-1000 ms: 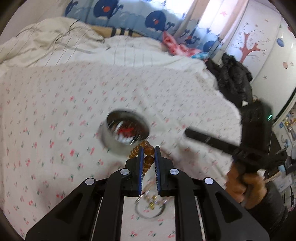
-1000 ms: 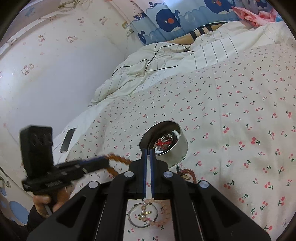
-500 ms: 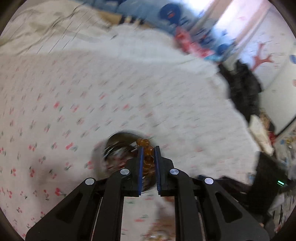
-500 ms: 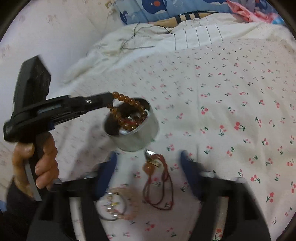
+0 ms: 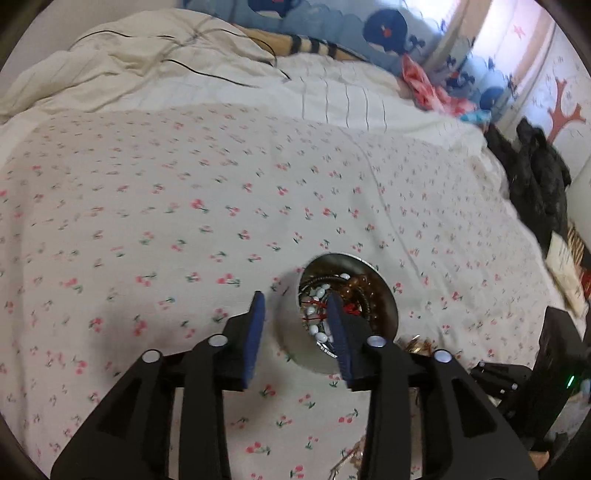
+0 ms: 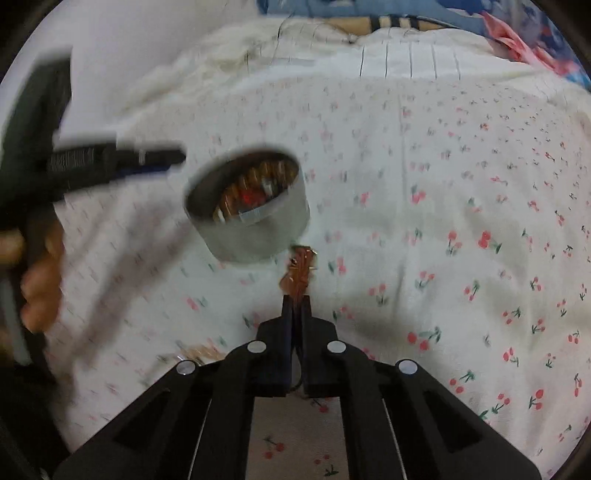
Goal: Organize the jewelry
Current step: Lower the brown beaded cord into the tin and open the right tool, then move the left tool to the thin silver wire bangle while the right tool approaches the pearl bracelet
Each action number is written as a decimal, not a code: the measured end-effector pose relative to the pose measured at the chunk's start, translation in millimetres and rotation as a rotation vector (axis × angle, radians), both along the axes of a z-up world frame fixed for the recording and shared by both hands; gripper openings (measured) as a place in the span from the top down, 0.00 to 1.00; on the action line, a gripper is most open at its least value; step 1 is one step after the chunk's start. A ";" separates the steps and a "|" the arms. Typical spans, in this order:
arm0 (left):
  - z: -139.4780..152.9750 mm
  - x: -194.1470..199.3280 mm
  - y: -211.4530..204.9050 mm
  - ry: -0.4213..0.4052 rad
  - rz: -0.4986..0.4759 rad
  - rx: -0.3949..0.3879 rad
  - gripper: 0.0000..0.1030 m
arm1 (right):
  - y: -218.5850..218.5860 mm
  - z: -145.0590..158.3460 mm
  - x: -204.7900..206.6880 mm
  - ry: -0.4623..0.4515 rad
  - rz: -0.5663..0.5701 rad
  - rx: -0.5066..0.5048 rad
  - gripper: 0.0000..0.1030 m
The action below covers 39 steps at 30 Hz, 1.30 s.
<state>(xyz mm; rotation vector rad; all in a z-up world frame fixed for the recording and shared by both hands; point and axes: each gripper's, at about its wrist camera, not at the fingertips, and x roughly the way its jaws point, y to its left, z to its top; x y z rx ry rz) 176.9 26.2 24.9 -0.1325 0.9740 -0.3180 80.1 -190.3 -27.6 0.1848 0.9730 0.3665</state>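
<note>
A round metal tin (image 5: 295, 345) sits on the cherry-print bed sheet and holds jewelry: an amber bead bracelet (image 5: 360, 286), white beads and red bits. My left gripper (image 5: 295, 314) is open and empty just above the tin's near rim. In the right wrist view the tin (image 6: 255, 229) lies left of centre. My right gripper (image 6: 295, 301) is shut on a red cord necklace with a brown pendant (image 6: 299, 273), right beside the tin. The left gripper (image 6: 147, 158) shows there at the tin's left, blurred.
A ring bracelet (image 6: 199, 352) lies on the sheet by the right gripper's left side. More jewelry (image 5: 413, 341) lies beside the tin. A rumpled cream duvet (image 5: 147, 70) and whale-print pillows (image 5: 384, 27) are at the back. Dark clothes (image 5: 535, 177) hang off the right edge.
My left gripper opened and dropped the amber bead bracelet into the tin. My right gripper opened, moved to the red cord necklace and shut on it.
</note>
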 end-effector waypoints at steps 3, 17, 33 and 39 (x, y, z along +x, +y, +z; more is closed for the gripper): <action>8.0 -13.7 18.2 -0.027 0.039 -0.032 0.55 | -4.0 27.0 -2.2 -0.078 0.007 0.087 0.96; 10.1 -10.3 33.0 -0.011 0.064 -0.101 0.49 | 66.2 4.2 102.4 0.121 0.037 0.103 0.93; -29.5 -73.4 16.3 0.100 -0.101 0.044 0.36 | 19.0 5.2 -47.5 0.025 0.108 -0.055 0.48; -43.8 -106.7 8.0 0.121 -0.174 0.082 0.36 | 42.6 -1.3 -53.0 0.014 0.191 -0.109 0.48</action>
